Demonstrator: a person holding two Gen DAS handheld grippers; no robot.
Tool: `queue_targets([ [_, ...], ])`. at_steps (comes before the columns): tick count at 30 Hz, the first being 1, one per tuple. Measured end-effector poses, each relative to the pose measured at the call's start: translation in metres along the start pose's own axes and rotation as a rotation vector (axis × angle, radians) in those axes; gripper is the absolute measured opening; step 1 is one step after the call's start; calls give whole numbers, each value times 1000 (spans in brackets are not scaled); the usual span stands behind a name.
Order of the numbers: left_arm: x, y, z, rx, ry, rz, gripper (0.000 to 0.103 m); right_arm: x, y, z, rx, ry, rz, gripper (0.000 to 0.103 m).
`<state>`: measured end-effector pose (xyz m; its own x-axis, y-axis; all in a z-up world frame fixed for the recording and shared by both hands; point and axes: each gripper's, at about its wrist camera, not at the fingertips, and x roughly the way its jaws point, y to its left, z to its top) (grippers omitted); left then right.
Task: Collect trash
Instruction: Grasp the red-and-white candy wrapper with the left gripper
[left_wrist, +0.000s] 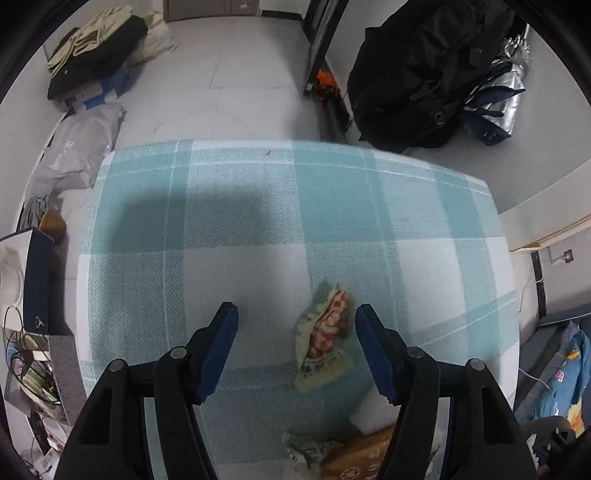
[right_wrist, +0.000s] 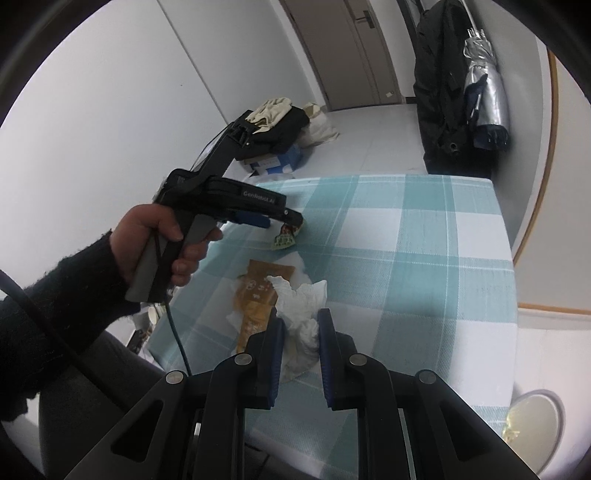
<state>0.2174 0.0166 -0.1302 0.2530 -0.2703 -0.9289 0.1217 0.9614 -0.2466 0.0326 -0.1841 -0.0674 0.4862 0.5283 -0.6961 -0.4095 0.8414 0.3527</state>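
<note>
Two tongs: left tongs (left_wrist: 297, 328) gape around the snack wrapper (left_wrist: 323, 334), unheld; right tongs (right_wrist: 300, 332) pinch crumpled tissue (right_wrist: 301, 310), which could tear loose.

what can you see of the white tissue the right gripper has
The white tissue is a crumpled, wrinkled wad of thin paper, bunched into loose folds. Its lower part sits pinched between the blue pads of the right gripper, whose jaws stand narrow around it; the upper part fans out free above the fingertips. It hangs over the checked tablecloth, beside and partly in front of a brown wrapper. Whether its underside touches the cloth cannot be told.
</note>
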Motion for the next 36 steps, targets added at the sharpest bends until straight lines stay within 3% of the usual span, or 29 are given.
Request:
queue_targets([
  [4, -1, -7, -4, 45, -5, 32, 62, 0, -11, -3, 41, 11, -4, 17],
  [6, -1, -12, -5, 71, -2, 34, 44, -2, -13, -5, 55, 14, -6, 17],
  [8, -1, -17, -5, 89, 4, 26, 35, -3, -14, -6, 58, 12, -9, 17],
  [10, 0, -19, -8, 115, 3, 31, 34, -4, -14, -8, 54, 11, -19, 17],
  [12, -1, -20, -10, 143, -3, 60, 25, -3, -13, -8, 51, 13, -27, 17],
  [15, -3, -16, -11, 133, 7, 33, 20, -2, -13, -7, 50, 8, -36, 17],
  [36, -39, -4, -24, 94, -79, 7, 16, 14, 10, -3, -2, -2, -78, 17],
])
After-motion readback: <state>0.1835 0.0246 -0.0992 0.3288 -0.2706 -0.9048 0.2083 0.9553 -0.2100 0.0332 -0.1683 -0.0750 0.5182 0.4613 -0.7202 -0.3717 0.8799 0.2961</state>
